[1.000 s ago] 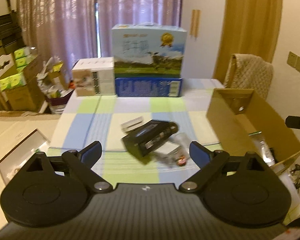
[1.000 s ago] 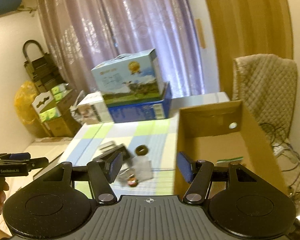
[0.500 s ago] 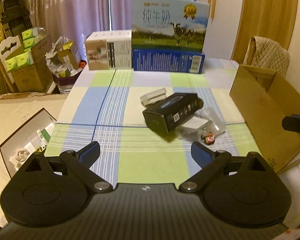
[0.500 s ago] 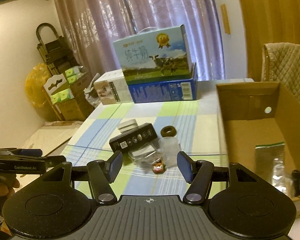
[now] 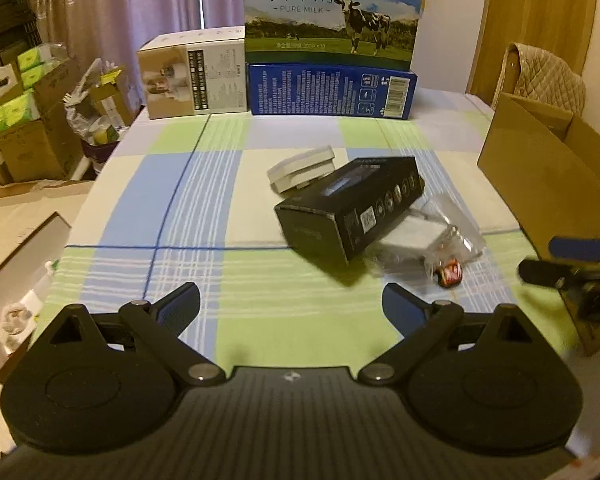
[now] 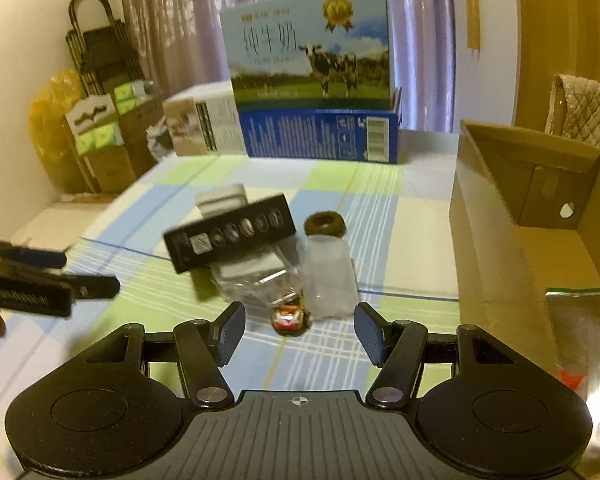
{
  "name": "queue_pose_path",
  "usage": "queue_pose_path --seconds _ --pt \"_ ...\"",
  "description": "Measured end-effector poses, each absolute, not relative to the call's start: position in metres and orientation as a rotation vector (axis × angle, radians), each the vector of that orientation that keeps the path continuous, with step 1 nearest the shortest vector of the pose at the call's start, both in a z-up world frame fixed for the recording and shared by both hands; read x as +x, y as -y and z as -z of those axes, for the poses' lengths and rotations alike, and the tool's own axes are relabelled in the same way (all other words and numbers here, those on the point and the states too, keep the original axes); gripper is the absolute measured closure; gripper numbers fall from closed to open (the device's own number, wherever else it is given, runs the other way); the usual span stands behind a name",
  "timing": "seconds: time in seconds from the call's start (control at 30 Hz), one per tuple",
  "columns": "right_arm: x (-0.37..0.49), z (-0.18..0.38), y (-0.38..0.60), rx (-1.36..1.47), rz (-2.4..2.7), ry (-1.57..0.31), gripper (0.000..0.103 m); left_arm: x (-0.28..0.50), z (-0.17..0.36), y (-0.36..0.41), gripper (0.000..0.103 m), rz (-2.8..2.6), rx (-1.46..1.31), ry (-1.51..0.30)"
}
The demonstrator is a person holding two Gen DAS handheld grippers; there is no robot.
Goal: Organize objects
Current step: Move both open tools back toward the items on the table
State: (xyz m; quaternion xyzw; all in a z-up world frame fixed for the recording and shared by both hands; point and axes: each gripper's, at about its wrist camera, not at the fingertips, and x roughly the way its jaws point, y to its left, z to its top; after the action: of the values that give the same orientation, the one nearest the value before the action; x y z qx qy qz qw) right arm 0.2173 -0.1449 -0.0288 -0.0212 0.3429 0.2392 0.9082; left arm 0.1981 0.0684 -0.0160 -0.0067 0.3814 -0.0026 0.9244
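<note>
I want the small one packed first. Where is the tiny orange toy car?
The tiny orange toy car sits on the checked tablecloth just ahead of the open right gripper, beside the clear plastic bottle.

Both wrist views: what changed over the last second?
Both grippers, left and right, came closer to the clutter; the toy car now sits just ahead of the right one. Both stayed open and empty. Black box, bag and cardboard box unmoved.

Milk carton (image 5: pixel 334 8): upright on blue box (image 5: pixel 332 90), table's far edge.
White box (image 5: pixel 194 74): just left of the blue one.
Curtain (image 5: pixel 116 16): purple, drawn.
Chair (image 5: pixel 548 76): quilted cover (far right).
Floor cartons (image 5: pixel 24 128): stacked left.
</note>
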Motion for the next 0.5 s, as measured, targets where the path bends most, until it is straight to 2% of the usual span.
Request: queue_pose_path --seconds 0.5 --pt "0.272 0.058 0.131 -0.092 -0.442 -0.741 0.046 0.251 0.031 -0.054 0.011 0.111 -0.050 -0.818"
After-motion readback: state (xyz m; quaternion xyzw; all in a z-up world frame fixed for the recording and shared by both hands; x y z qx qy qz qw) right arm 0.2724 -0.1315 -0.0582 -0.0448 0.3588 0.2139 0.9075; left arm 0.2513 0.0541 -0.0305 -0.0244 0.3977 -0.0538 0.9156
